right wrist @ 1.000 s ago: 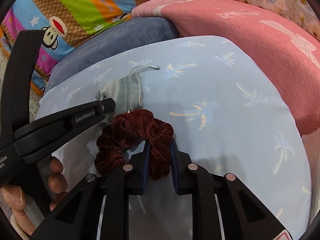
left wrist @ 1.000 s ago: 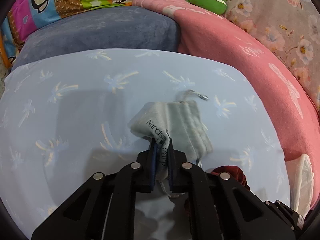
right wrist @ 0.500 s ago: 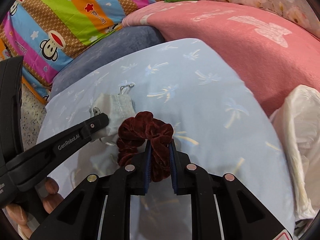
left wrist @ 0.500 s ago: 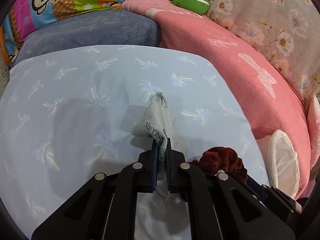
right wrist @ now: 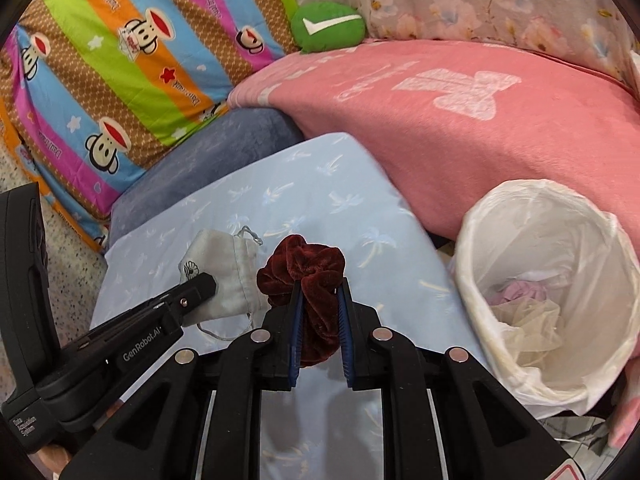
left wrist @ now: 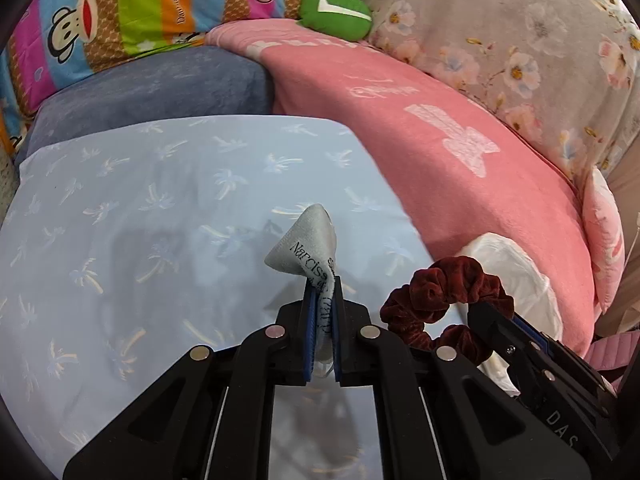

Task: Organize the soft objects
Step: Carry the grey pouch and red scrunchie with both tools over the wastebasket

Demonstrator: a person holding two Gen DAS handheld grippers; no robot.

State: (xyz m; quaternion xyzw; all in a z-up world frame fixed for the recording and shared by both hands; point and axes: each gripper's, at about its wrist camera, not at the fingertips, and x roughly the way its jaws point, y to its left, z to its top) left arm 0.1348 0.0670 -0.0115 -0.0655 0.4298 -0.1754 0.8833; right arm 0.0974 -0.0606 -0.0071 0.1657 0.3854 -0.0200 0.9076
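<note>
1. The left gripper [left wrist: 322, 312] is clamped on a grey drawstring pouch [left wrist: 306, 246], its blue pads pressed flat on the fabric; the pouch's printed corner sticks up past the fingertips toward 12 o'clock, clear of the bedding.
2. From the right wrist view the same pouch [right wrist: 224, 268] hangs at the tip of the left gripper [right wrist: 204, 286], at 9 o'clock from the right tool, with its cord loops trailing at its top and bottom.
3. The right gripper [right wrist: 320, 312] is closed on a dark red velvet scrunchie [right wrist: 304, 268]; one bunched side is squeezed between the pads and the rest bulges above them.
4. In the left wrist view the scrunchie [left wrist: 444, 292] sits at 3 o'clock from the pouch, just beside it.
5. Under both tools lies a pale blue cloth with palm prints [left wrist: 160, 208].
6. At 3 o'clock of the right gripper stands a bin lined with a white bag [right wrist: 472, 248], with pale crumpled material inside.
7. Beyond, at 12 to 2 o'clock, a pink blanket [right wrist: 460, 128]; at 11 o'clock, a blue-grey cushion [left wrist: 160, 88].
8. Farthest back, a striped monkey-print quilt [right wrist: 132, 60] and a green plush [right wrist: 328, 24].
</note>
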